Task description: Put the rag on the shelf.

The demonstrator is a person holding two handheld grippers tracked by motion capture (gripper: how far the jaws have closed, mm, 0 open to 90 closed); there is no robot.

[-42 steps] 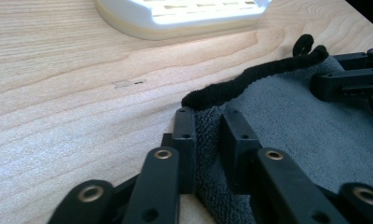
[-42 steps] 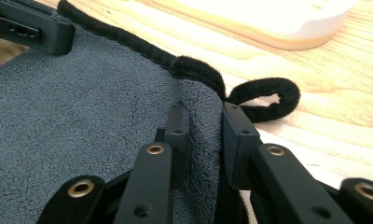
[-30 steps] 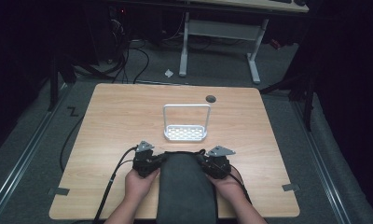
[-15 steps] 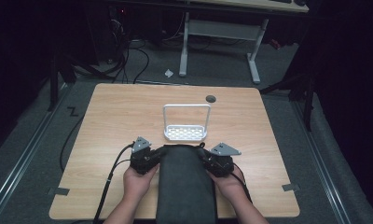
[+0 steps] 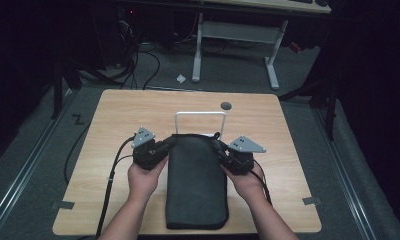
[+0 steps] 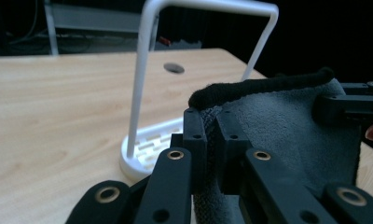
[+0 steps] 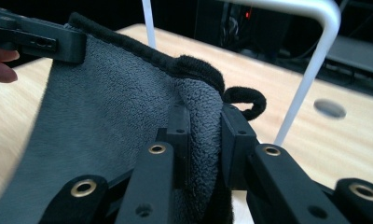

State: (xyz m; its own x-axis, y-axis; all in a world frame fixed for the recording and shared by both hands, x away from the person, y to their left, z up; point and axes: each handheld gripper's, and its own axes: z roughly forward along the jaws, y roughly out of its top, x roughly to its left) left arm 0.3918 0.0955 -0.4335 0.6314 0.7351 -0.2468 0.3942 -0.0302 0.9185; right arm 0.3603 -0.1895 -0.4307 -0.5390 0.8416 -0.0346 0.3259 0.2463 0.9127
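High view: a dark grey towel (image 5: 195, 185) hangs down over the near edge of the table (image 5: 113, 115), its far end lifted off the wood. Left tool (image 5: 164, 146) pinches the towel's far left corner, and right tool (image 5: 219, 148) pinches the far right corner; each pair of jaws is pressed onto the cloth. Just beyond the towel's raised edge stands a white wire rack (image 5: 200, 116), near the table's middle. Farther off, close to the far edge, lies a round dark hole (image 5: 226, 105).
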